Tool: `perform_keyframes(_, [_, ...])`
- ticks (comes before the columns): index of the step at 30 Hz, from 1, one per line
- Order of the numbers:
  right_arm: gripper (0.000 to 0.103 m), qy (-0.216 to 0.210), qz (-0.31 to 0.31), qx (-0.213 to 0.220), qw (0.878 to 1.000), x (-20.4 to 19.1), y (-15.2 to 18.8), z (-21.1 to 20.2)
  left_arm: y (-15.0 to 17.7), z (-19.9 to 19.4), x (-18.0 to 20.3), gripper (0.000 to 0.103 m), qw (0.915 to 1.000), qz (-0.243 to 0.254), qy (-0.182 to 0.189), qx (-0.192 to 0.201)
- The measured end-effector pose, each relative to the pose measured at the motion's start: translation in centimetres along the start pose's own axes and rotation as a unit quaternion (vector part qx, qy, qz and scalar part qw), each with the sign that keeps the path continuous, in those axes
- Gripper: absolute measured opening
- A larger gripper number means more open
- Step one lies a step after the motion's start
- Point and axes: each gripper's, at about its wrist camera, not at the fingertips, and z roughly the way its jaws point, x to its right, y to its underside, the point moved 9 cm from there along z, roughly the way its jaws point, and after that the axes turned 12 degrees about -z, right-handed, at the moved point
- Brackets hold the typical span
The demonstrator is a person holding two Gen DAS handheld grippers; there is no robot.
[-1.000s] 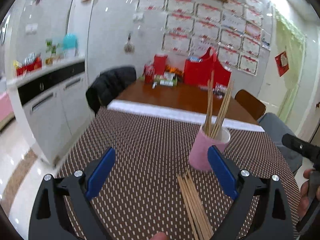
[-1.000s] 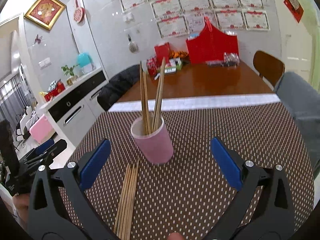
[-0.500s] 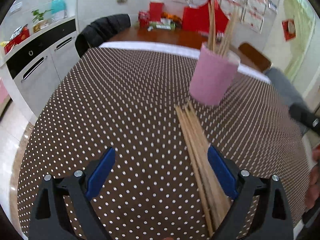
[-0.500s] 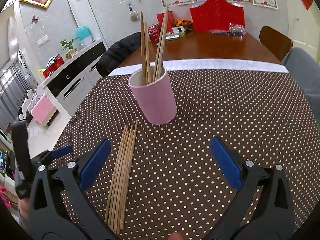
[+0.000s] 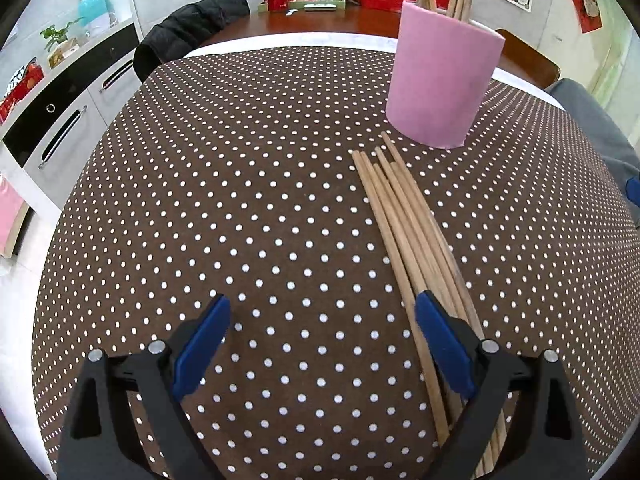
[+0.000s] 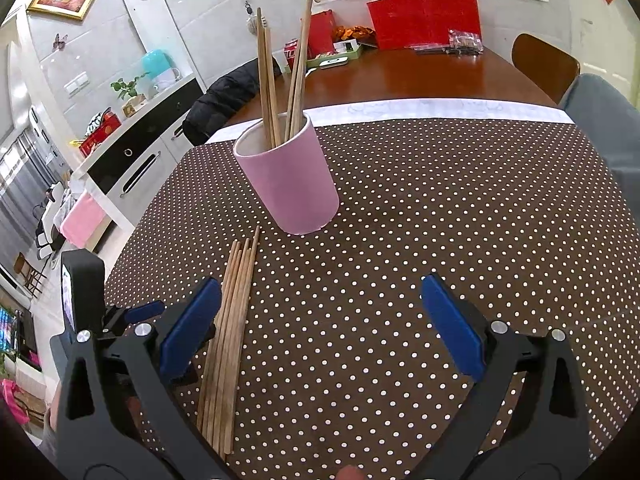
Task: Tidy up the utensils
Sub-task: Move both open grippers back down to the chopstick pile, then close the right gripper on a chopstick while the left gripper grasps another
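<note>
A pink cup [image 5: 442, 76] [image 6: 290, 182] stands on the brown dotted tablecloth and holds several upright wooden chopsticks [image 6: 280, 80]. A bundle of several loose chopsticks [image 5: 412, 240] [image 6: 228, 336] lies flat in front of the cup. My left gripper [image 5: 322, 340] is open and low over the cloth, its right finger above the bundle's near end. My right gripper [image 6: 320, 320] is open and empty, the bundle beside its left finger. The left gripper also shows in the right wrist view [image 6: 132, 316], at the bundle's left.
The dotted cloth [image 5: 240, 200] covers the near part of a wooden table [image 6: 420, 76]. Red boxes and a tray [image 6: 424, 20] stand at the far end. A chair with a black jacket [image 5: 192, 28] is at the left, another chair [image 6: 544, 60] at the right. White cabinets [image 5: 60, 112] run along the left.
Both grippers have tilted down and moved lower and closer to the table. The loose chopsticks now reach my left gripper's right finger. Both stayed open.
</note>
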Motion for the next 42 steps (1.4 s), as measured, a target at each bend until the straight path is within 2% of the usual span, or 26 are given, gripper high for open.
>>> perform_keyframes(10, [0.098, -0.007, -0.001, -0.008, 1.0, -0.1, 0.0, 1.0, -2.2, 1.0, 0.2, 0.092, 0.9999, -0.002, -0.01, -0.008])
perform_keyframes(13, [0.098, -0.008, -0.002, -0.01, 1.0, -0.3, -0.2, 1.3, -2.1, 1.4, 0.4, 0.092, 0.9998, -0.005, -0.014, -0.015])
perform_keyframes(16, [0.098, -0.01, -0.005, -0.014, 1.0, -0.5, 0.0, 1.6, -1.9, 1.2, 0.6, 0.091, 0.9998, -0.01, -0.015, -0.005])
perform_keyframes(17, [0.098, -0.011, -0.007, -0.018, 1.0, -0.7, 0.0, 1.8, -1.9, 1.1, 0.7, 0.088, 0.9999, -0.009, -0.013, -0.003])
perform_keyframes(22, [0.098, -0.02, -0.013, -0.042, 0.999, -1.5, 0.9, 3.0, -1.3, 0.1, 0.9, 0.058, 0.9999, 0.01, 0.002, 0.005])
perform_keyframes(24, [0.098, -0.025, -0.017, -0.059, 0.998, -1.9, 1.5, 3.7, -1.3, 0.0, 0.7, 0.054, 0.9999, 0.012, 0.008, 0.003])
perform_keyframes(29, [0.098, -0.036, -0.043, -0.103, 0.993, -4.0, 2.7, 5.9, -1.6, 0.0, 0.6, 0.054, 0.9997, 0.022, 0.013, -0.001])
perform_keyframes(30, [0.095, -0.036, -0.043, -0.103, 0.993, -4.0, 2.7, 5.9, -1.7, 0.0, 0.5, 0.054, 0.9996, 0.022, 0.014, 0.0])
perform_keyframes(31, [0.085, -0.042, -0.046, -0.111, 0.992, -4.6, 2.9, 6.4, -1.8, 0.1, 0.7, 0.054, 0.9996, 0.023, 0.016, 0.0])
perform_keyframes(32, [0.079, -0.044, -0.05, -0.128, 0.99, -5.2, 3.2, 7.3, -1.9, 0.1, 0.8, 0.054, 0.9995, 0.024, 0.019, 0.0])
perform_keyframes(34, [0.062, -0.044, -0.056, -0.142, 0.987, -5.8, 3.6, 8.2, -2.2, 0.4, 0.7, 0.054, 0.9994, 0.023, 0.024, 0.002])
perform_keyframes(36, [0.052, -0.042, -0.059, -0.149, 0.986, -6.0, 3.8, 8.6, -2.5, 0.5, 0.6, 0.054, 0.9993, 0.022, 0.03, 0.002])
perform_keyframes(37, [0.048, -0.042, -0.06, -0.155, 0.985, -6.4, 3.9, 9.1, -2.6, 0.5, 0.5, 0.054, 0.9992, 0.02, 0.036, 0.002])
perform_keyframes(42, [0.039, -0.038, -0.071, -0.163, 0.983, -7.2, 4.0, 9.7, -2.9, 0.7, -0.3, 0.054, 0.9988, 0.015, 0.046, 0.004])
